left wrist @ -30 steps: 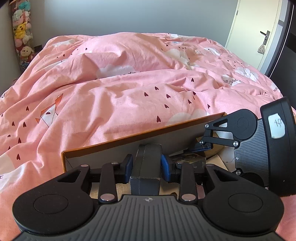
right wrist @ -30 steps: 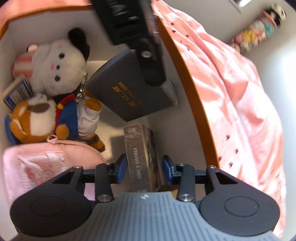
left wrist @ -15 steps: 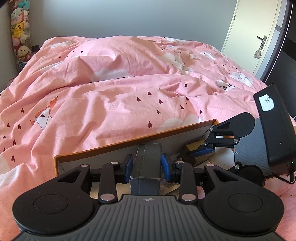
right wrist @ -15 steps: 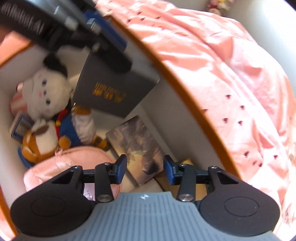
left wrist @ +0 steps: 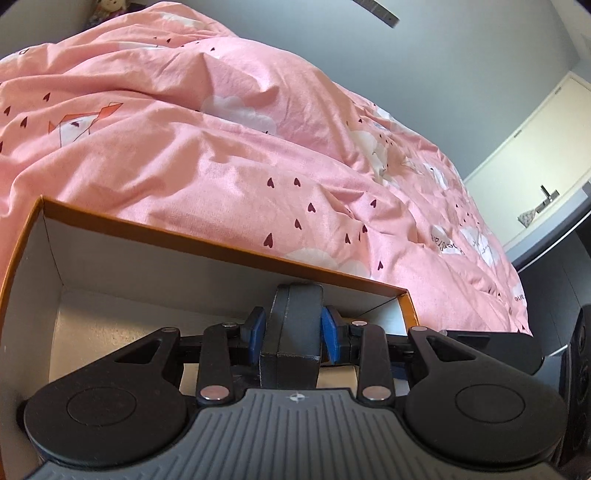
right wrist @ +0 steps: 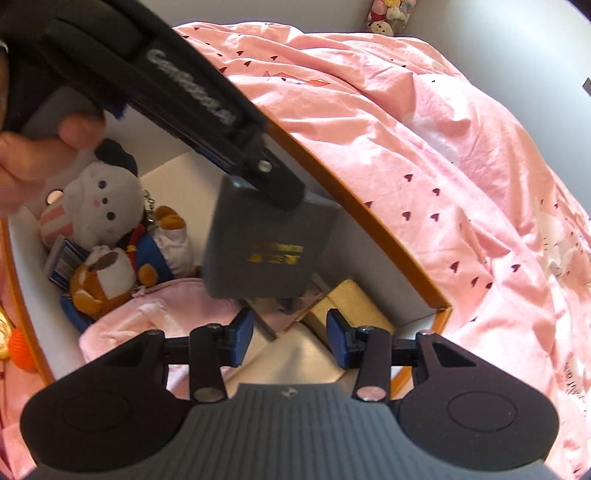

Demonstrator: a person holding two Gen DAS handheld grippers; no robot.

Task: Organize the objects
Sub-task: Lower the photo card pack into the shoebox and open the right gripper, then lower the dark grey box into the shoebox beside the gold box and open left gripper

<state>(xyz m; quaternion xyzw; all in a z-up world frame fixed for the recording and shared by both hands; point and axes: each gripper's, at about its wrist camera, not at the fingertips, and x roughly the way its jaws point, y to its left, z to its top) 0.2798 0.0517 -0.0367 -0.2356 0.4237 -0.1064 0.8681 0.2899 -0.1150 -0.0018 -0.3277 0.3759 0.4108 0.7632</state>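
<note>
1 dark box (right wrist: 266, 247), 2 plush toys (right wrist: 107, 206), 1 carton (left wrist: 221, 247)

A bed fills most of the room, covered by a rumpled pink duvet (left wrist: 236, 147) printed with small dark red hearts, white clouds and an orange-and-white geometric fox, spreading ahead of and above the jaws in both views. Beyond it stands a plain grey wall (left wrist: 443, 55). To the upper right of the jaws in the left wrist view, a cream door (left wrist: 535, 147) with a metal handle (left wrist: 547, 192) catches bright daylight. Soft toys (right wrist: 391, 13) are stacked in the far corner against the wall, above the jaws in the right wrist view. Sunlight falls strongly across the bedding.
</note>
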